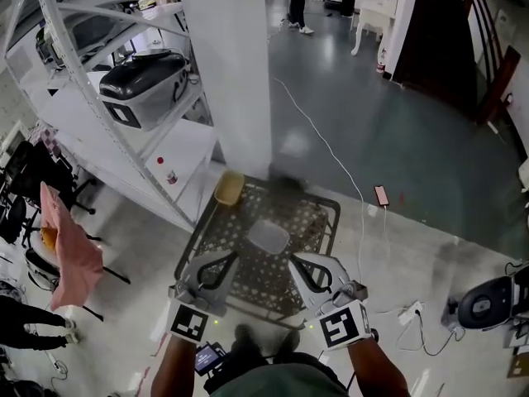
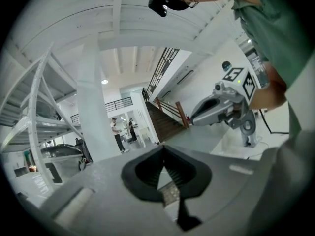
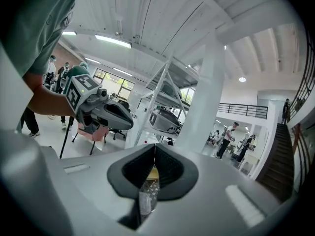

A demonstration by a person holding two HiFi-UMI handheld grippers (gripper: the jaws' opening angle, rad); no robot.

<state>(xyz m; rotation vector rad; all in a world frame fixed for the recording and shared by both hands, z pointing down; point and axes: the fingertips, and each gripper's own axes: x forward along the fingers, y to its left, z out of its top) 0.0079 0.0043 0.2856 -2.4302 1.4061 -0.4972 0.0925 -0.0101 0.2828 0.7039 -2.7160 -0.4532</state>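
Both grippers are held side by side above a low table [image 1: 318, 213] with a dark patterned top. My left gripper [image 1: 230, 259] is shut, its jaws meeting at the tip [image 2: 164, 151], and it holds nothing. My right gripper [image 1: 297, 263] is also shut and empty [image 3: 155, 147]. A pale square piece [image 1: 269, 236] lies on the table just beyond both tips. At the table's far left corner sits a yellow bowl [image 1: 229, 188], which also shows through the right jaws [image 3: 153, 172]. Each gripper view shows the other gripper beside it [image 2: 216, 109] [image 3: 106, 113].
A white pillar [image 1: 227, 64] rises just behind the table. White shelving [image 1: 91, 131] to the left carries a black-and-grey case [image 1: 145, 81]. A pink cloth [image 1: 70, 238] hangs over a chair at far left. A cable and a phone [image 1: 381, 195] lie on the floor to the right.
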